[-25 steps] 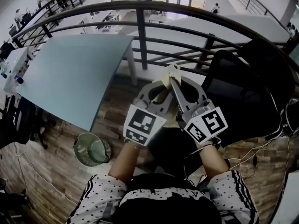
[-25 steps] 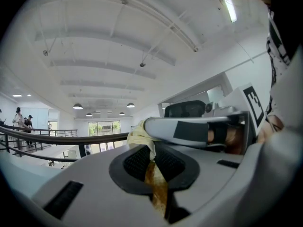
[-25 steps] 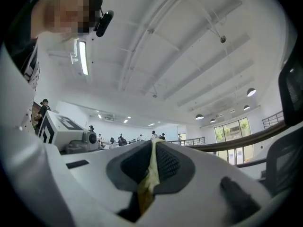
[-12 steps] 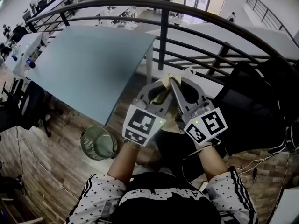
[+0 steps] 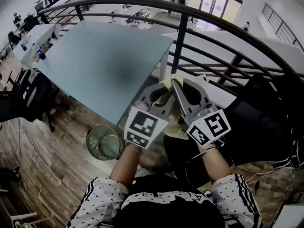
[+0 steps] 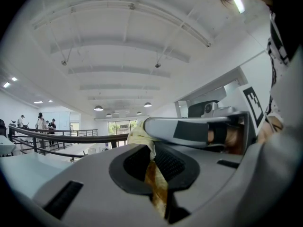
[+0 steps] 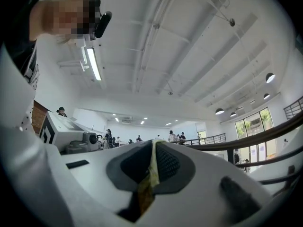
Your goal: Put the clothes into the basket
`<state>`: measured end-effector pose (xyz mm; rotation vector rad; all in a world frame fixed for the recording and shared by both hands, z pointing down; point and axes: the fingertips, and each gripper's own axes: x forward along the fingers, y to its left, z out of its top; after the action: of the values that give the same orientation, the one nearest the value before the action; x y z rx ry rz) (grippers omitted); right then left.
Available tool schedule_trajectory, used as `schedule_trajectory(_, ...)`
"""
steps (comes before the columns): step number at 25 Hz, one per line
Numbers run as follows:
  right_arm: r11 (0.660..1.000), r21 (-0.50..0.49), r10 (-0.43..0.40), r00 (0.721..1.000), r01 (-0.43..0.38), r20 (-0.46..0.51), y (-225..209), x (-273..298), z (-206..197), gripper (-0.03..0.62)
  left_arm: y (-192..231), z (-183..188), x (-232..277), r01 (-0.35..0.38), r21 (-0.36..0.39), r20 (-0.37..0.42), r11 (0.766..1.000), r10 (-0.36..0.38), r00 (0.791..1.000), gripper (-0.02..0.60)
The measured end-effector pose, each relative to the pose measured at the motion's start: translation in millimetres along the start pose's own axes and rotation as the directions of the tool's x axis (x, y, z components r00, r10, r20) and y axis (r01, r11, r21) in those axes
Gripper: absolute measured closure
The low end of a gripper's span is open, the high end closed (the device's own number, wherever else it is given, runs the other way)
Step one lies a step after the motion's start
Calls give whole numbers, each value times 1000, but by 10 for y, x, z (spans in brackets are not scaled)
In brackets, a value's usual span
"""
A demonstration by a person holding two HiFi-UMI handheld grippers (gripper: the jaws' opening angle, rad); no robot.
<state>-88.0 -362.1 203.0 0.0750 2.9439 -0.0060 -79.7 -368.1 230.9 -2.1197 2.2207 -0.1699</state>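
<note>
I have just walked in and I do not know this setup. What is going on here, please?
A person holds a gripper in each hand, side by side in front of the body. The left gripper and the right gripper both have their jaws shut on one pale yellow cloth. The mesh basket stands on the wooden floor below, to the person's left, beside a light blue table. The cloth is not yet in the basket.
</note>
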Motion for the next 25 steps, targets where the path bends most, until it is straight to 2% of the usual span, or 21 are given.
schedule_trajectory(25,981,25,191,981,-190,-21,868,968,-119,559,975,-67,-852,-184,8,-19,983,184,983,545)
